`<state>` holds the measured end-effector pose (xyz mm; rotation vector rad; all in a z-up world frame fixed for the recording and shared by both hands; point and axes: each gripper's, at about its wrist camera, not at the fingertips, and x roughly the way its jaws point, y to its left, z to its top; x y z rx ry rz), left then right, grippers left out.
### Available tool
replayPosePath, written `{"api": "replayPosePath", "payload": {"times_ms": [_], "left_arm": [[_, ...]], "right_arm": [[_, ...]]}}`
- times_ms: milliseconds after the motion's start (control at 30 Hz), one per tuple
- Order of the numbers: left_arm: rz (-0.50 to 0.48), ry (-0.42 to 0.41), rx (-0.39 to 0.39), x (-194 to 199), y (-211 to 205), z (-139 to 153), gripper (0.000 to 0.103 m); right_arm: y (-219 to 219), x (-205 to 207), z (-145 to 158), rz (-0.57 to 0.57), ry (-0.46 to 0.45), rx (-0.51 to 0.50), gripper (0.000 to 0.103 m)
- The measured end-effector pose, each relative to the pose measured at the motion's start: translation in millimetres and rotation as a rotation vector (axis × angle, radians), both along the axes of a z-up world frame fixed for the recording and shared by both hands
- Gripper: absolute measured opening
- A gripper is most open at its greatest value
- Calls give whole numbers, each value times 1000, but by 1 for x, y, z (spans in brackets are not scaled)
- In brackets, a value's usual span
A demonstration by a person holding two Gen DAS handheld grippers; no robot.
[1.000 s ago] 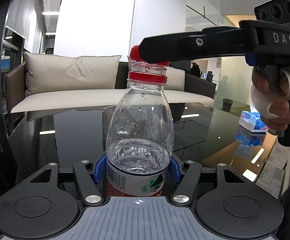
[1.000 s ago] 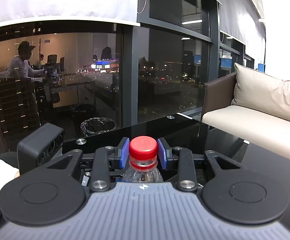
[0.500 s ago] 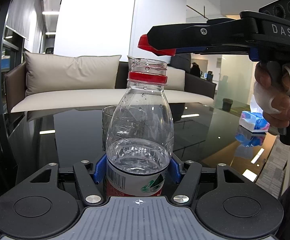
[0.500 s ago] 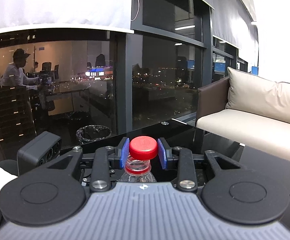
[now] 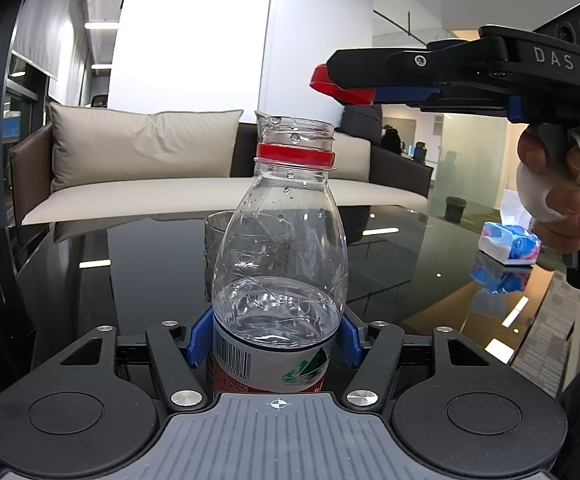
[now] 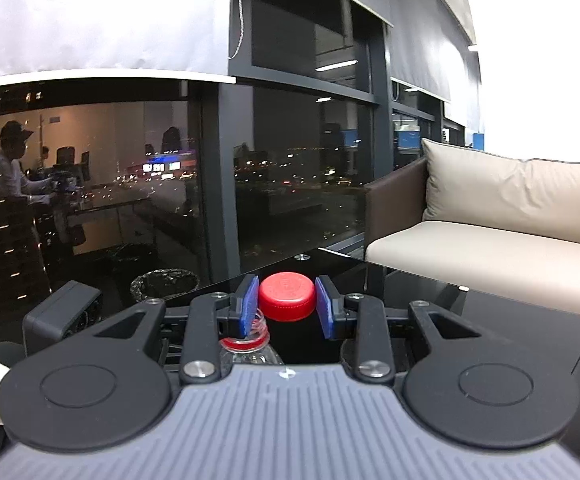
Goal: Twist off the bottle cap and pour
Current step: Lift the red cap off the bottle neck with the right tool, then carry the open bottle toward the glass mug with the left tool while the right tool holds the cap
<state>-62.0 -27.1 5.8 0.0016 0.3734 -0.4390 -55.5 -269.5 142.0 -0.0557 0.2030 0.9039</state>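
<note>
A: Setting first. Black glossy bench (image 5: 138, 264), reflective. A beige sofa (image 5: 142, 160) stands behind it, with dark windows to one side in the right wrist view.

B: Noted. Largest task item?

A: The clear plastic bottle (image 5: 280, 248), upright on the bench, roughly a third full of clear liquid. Label with barcode around the lower body; red ring on the neck. The mouth is uncapped.

B: Left claw?

A: The left claw (image 5: 274, 340) is clamped on the bottle's lower body, one blue pad on each side, pressing at label height.

B: Anything behind the bottle?

A: A glass (image 5: 214, 240), partly hidden by the bottle, standing on the bench just behind it. Contents cannot be judged.

B: Right claw?

A: The right claw (image 5: 343, 90), seen from the left wrist view, is held level, above and to the right of the bottle mouth, clear of it. A hand (image 5: 549, 196) grips its handle. Its blue pads are clamped on the red cap (image 6: 288, 297), one on each side.

B: Cap position relative to the bottle?

A: Off the neck. In the right wrist view the open neck and red ring sit below and left of the cap, partly behind the left pad. In the left wrist view the cap is tilted.

B: Other items?

A: A small tissue pack (image 5: 509, 244), blue, pink and white, lies on the bench at right, well apart from the bottle.
</note>
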Motion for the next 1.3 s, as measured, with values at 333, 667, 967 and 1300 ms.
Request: {"api": "replayPosePath", "payload": {"times_ms": [333,667,967,1300], "left_arm": [[1,1,0,1,-2,-1,57],[2,4,0,1,-1,-1,58],[3,7,2,2,1,0,58],[4,9,2,1,2,2,58]], "right_arm": [[-13,3,-12,-108,46,43,33],[-11,2,-39,-210,81,36,33],[-12,6,-75,-287,134,-9,33],[-7,12,-102,-322,193,-76,33]]}}
